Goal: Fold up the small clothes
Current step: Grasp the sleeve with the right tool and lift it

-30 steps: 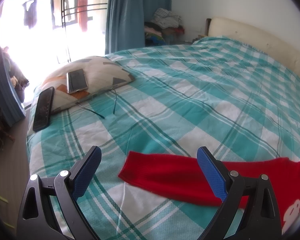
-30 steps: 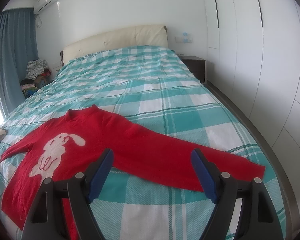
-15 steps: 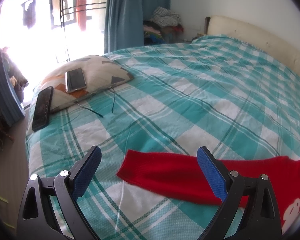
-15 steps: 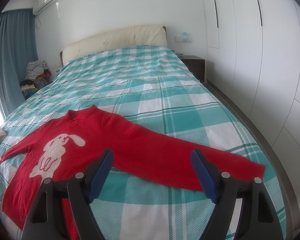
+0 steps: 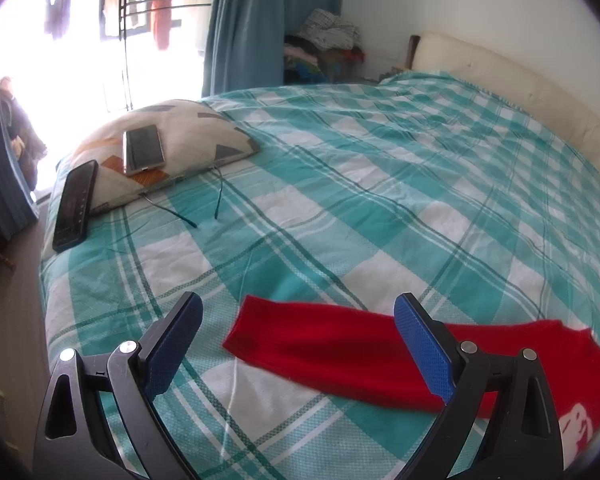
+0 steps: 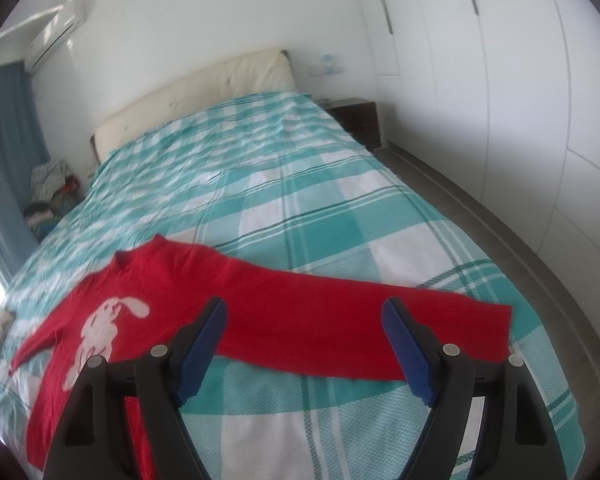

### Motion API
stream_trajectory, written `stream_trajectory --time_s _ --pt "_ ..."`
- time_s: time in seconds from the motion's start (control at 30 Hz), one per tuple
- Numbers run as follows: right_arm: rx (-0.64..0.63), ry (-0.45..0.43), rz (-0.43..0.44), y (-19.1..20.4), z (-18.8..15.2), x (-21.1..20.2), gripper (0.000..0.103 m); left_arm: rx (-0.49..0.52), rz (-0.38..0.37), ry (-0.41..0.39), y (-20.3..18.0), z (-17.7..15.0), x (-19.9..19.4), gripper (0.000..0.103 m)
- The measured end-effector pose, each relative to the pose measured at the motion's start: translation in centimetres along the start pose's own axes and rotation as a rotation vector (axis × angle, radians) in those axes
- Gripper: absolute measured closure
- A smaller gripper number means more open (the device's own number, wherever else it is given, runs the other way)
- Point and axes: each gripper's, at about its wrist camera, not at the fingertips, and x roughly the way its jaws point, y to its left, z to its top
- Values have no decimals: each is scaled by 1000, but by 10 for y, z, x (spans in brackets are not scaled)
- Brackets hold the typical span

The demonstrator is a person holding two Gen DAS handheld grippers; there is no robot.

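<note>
While red sweater (image 6: pixel 284 312) lies flat, sleeves out, low in frame on bed (image 6: pixel 300 208), no fold made yet; all folding left. Left gripper (image 5: pixel 298 342) and right gripper (image 6: pixel 304 344) both spread wide, holding nothing. Checked teal cover, pillow (image 5: pixel 188 136) upper left, white wardrobe (image 6: pixel 500 80) right.

The bed (image 6: pixel 340 216) lies open beyond the sweater (image 6: pixel 300 312), the only obstacles being a pillow (image 5: pixel 180 136) at its left edge bearing a phone (image 5: pixel 143 150), a dark slab, perhaps a remote (image 5: pixel 75 206), beside it.
</note>
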Motion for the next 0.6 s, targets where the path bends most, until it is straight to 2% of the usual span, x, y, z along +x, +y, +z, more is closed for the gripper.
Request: stream_trajectory --time_s 0.07,0.17,0.33,0.4,0.5,0.6 --pt "201 -11 -15 -46 6 -6 24 -1 -2 8 2 1 1 6" --pt "455 29 10 -99 0 -5 24 -10 -7 14 3 2 1 6" --pt "788 129 60 -148 -34 11 24 -13 -3 21 4 1 3 5" --pt "906 152 67 -164 -49 19 29 -7 -3 27 2 0 4 5" --pt "945 157 94 -173 -52 30 31 -1 -1 31 0 0 5 5" --pt "896 166 111 -166 -42 43 34 -2 -4 43 -1 -1 8 5"
